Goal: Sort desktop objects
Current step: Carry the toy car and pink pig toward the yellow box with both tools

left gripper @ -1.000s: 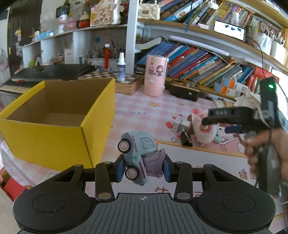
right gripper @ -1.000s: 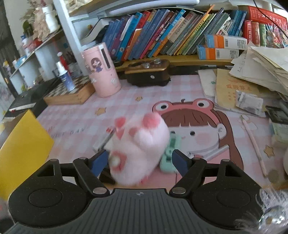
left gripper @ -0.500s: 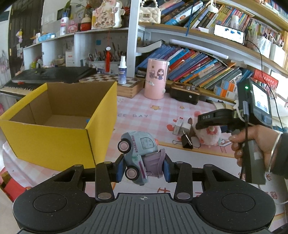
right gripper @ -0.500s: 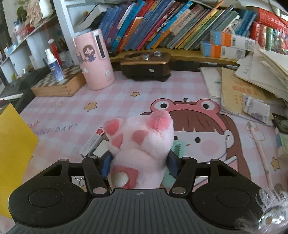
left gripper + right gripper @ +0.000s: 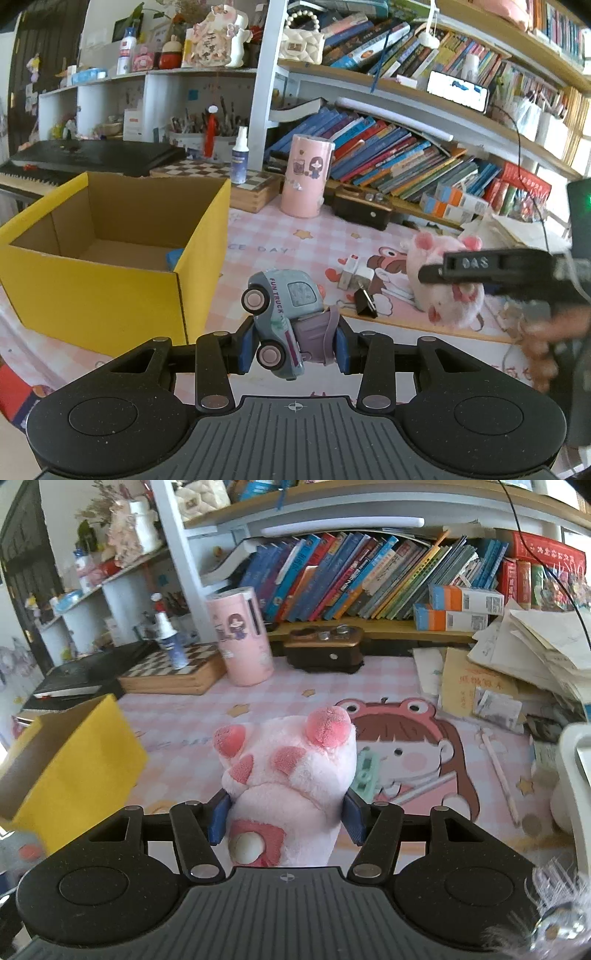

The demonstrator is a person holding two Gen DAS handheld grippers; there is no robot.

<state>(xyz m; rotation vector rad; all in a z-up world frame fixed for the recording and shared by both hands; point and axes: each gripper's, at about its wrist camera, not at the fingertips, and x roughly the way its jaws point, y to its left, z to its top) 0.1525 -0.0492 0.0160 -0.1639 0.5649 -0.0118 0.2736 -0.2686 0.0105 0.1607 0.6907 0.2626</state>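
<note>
Desk: pink checked mat (image 5: 332,236) with cartoon prints, bookshelves behind.
Left gripper (image 5: 293,343): jaws clamped on a pale blue toy truck (image 5: 282,314) (tilted, wheels facing left), held above the mat.
Right gripper (image 5: 284,816): pads pressing both sides of a pink plush toy (image 5: 291,775), lifted off the mat.
Yellow box (image 5: 110,258): open, just left of the truck; something blue inside.
Farther: binder clip (image 5: 365,302), pink cylinder (image 5: 306,177), chessboard (image 5: 221,177).
</note>
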